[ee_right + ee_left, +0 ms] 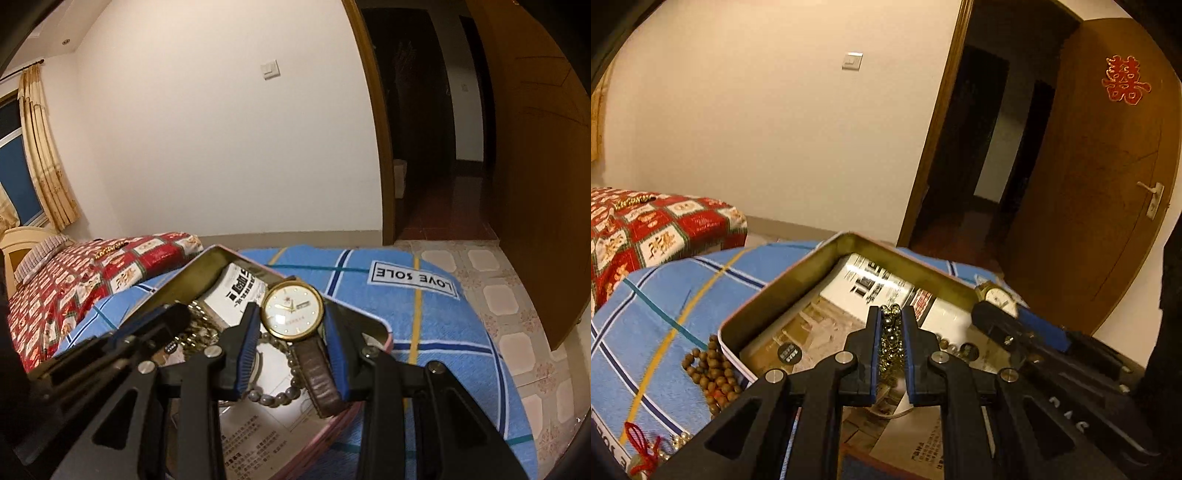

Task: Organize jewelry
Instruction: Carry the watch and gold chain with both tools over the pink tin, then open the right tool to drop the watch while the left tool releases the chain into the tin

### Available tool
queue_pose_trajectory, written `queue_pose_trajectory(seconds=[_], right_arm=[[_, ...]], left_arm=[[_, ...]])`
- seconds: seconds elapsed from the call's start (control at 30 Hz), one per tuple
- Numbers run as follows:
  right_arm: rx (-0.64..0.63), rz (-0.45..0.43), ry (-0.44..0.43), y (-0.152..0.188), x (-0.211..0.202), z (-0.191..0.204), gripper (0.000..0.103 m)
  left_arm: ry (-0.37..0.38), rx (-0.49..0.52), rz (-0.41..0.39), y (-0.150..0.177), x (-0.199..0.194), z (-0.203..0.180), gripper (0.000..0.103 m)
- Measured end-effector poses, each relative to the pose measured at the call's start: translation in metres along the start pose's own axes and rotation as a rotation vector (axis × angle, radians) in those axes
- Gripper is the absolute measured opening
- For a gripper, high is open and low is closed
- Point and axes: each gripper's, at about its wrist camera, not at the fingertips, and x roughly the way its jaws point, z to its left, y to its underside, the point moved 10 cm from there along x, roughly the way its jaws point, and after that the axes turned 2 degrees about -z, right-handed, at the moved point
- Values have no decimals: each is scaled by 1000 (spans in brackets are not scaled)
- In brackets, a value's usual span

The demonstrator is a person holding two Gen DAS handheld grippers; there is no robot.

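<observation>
Left tongs (891, 325) are clamped tight on a gold bead chain (891, 341), dangling it over the open tin (798, 273). Right tongs (291, 321), just beside them, are part-open, pinching a gold watch (291, 314) above that tin; wooden beads (713, 373) lie outside, left of the left tongs.

One tin (783, 291), one watch (291, 308)

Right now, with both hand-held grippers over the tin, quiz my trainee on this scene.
1. True or false: the left hand-held gripper is shut on a gold bead chain.
2. What does the right hand-held gripper hold? A) ring B) wristwatch C) comb
3. Fill in: the brown wooden beads lie on the blue blanket, ______ the tin.

Key: 1 true; 2 B; 3 outside.
</observation>
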Motion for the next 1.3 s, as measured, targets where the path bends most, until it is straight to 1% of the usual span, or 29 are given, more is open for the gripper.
queue_pose_trajectory(seconds=[0.1,0.2,0.53,0.63,0.7,0.73,0.77,0.83,0.87,0.9,0.93,0.97,1.0,1.03,1.1,1.13,1.2,1.3], right_arm=[[-6,17,-8,3,4,2,38],[-9,34,-8,5,7,3,38],[13,12,-16,2,3,0,40],[21,-4,-16,-1,1,-2,48],[23,-19,-15,-3,-1,-1,50],[24,-37,-8,-6,-4,-3,53],[23,-49,1,-7,-6,-3,62],[23,-93,39,-12,-12,-7,72],[24,-105,50,-14,-14,-9,74],[25,-119,63,-16,-16,-11,75],[28,-122,72,-17,-16,-12,76],[30,-123,77,-17,-16,-13,76],[33,-125,83,-17,-16,-14,76],[34,-127,92,-18,-15,-16,76],[50,-141,85,-19,-18,-19,79],[52,-151,92,-20,-20,-20,82],[45,-167,109,-21,-23,-21,82],[26,-184,120,-21,-27,-20,82]], left_arm=[[-19,-4,20,4,5,4,10],[-20,-8,26,3,8,7,10],[-49,-24,52,5,13,15,10],[-58,-15,55,6,15,15,10],[-70,-4,47,5,14,15,11],[-76,1,44,4,13,15,11],[-88,7,42,4,12,15,11],[-105,9,43,4,11,16,12],[-107,5,47,4,10,16,17],[-105,0,47,4,9,16,27],[-108,-5,44,4,7,17,36],[-119,-14,29,1,2,18,55],[-136,-15,7,-1,-4,19,67],[-169,-1,-23,-4,-12,20,70],[-199,26,-55,-6,-22,20,74],[-214,45,-68,-7,-29,19,74],[-237,56,-87,-6,-38,20,74],[-275,45,-121,-3,-57,28,74]])
